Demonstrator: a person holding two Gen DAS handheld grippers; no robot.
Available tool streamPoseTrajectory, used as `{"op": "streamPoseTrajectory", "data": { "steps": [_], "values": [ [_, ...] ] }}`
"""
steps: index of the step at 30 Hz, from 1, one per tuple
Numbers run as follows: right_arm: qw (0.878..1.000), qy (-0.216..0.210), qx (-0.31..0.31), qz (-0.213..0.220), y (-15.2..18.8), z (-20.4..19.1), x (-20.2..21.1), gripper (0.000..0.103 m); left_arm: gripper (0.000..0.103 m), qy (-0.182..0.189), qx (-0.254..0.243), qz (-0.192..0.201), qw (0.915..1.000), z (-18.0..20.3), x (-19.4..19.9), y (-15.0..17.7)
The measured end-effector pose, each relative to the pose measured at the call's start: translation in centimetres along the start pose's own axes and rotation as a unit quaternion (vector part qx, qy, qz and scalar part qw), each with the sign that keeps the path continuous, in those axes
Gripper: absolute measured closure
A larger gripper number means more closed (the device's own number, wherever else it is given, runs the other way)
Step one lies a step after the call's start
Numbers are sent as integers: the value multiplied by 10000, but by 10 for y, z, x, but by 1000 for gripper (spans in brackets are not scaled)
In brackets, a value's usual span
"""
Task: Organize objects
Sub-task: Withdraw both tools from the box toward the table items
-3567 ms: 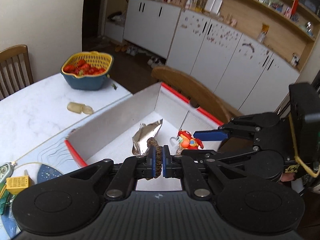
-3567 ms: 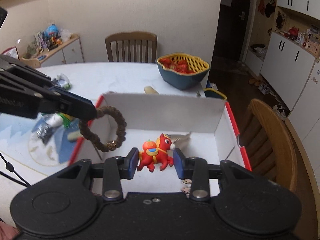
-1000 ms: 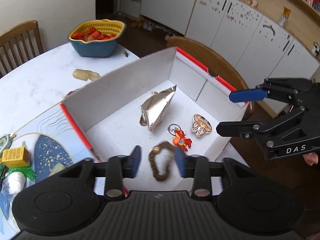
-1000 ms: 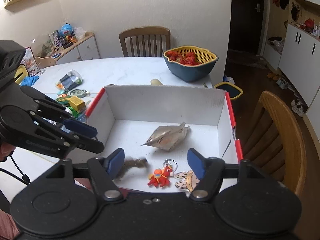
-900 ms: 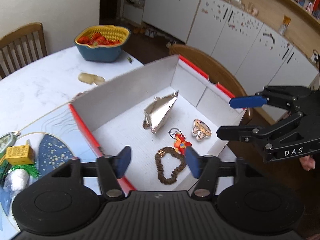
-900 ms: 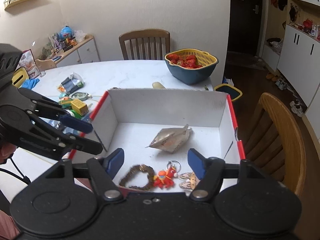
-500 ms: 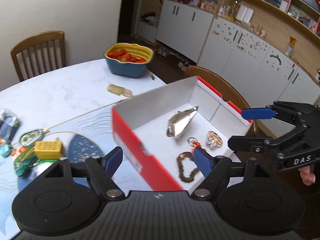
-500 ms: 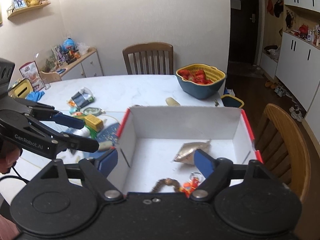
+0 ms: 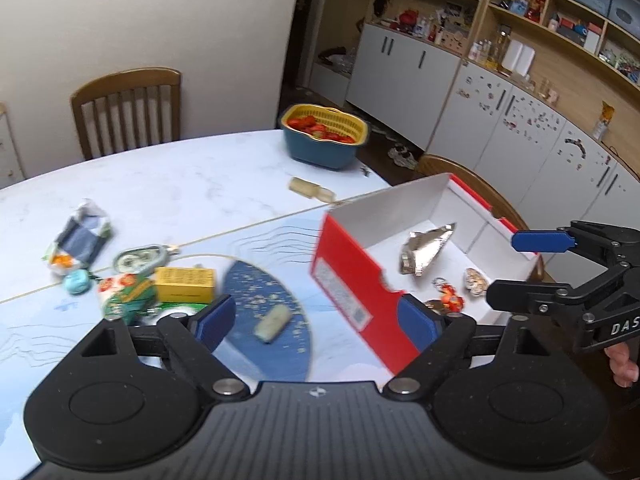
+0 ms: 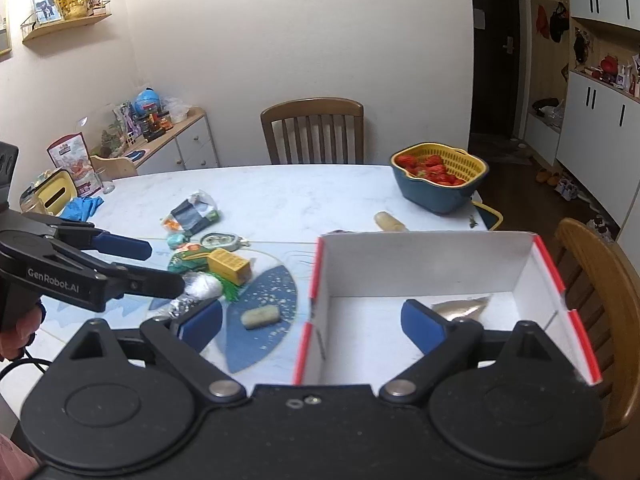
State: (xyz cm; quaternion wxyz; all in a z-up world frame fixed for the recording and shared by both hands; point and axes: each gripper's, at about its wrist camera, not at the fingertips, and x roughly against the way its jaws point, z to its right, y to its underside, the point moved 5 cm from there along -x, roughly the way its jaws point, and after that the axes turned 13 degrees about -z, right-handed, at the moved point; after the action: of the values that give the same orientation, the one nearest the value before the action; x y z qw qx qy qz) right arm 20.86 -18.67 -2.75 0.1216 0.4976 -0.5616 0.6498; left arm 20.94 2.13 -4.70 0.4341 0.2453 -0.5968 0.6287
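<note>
A red-and-white cardboard box [image 9: 348, 280] [image 10: 432, 260] stands at the table's right end. Inside lie a silver foil packet [image 9: 426, 250] [image 10: 460, 306], a red toy horse [image 9: 450, 296], a patterned charm [image 9: 474, 280] and a brown bead bracelet [image 9: 434, 304], half hidden behind my left finger. My left gripper [image 9: 316, 320] [image 10: 164, 266] hovers over the blue mat left of the box, jaws opening with nothing held. My right gripper [image 10: 312, 324] [image 9: 516, 266] hangs above the box's near edge, jaws opening and empty.
Loose items lie left of the box: a pale block [image 9: 274, 322] [image 10: 260, 316], a yellow carton [image 9: 184, 284] [image 10: 230, 266], a green packet [image 9: 124, 294], an oval tin [image 9: 140, 258], a snack bag [image 9: 80, 236]. A strawberry basket [image 9: 324, 136] [image 10: 438, 176] stands at the far edge. Wooden chairs [image 10: 312, 128] surround the table.
The bracelet and toy horse, held earlier, now lie in the box. Both grippers have drawn back and up from the box, the left swinging left over the mat, and both jaws have spread wide.
</note>
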Motion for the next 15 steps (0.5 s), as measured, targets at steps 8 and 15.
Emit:
{"op": "streamPoseTrajectory", "data": {
  "steps": [8, 15],
  "values": [
    [9999, -14, 79, -105, -4, -39, -21, 7, 0, -114, 285, 185, 9994, -50, 5, 13],
    [9996, 58, -82, -251, -9, -62, -53, 7, 0, -271, 84, 136, 9995, -83, -13, 31]
  ]
}}
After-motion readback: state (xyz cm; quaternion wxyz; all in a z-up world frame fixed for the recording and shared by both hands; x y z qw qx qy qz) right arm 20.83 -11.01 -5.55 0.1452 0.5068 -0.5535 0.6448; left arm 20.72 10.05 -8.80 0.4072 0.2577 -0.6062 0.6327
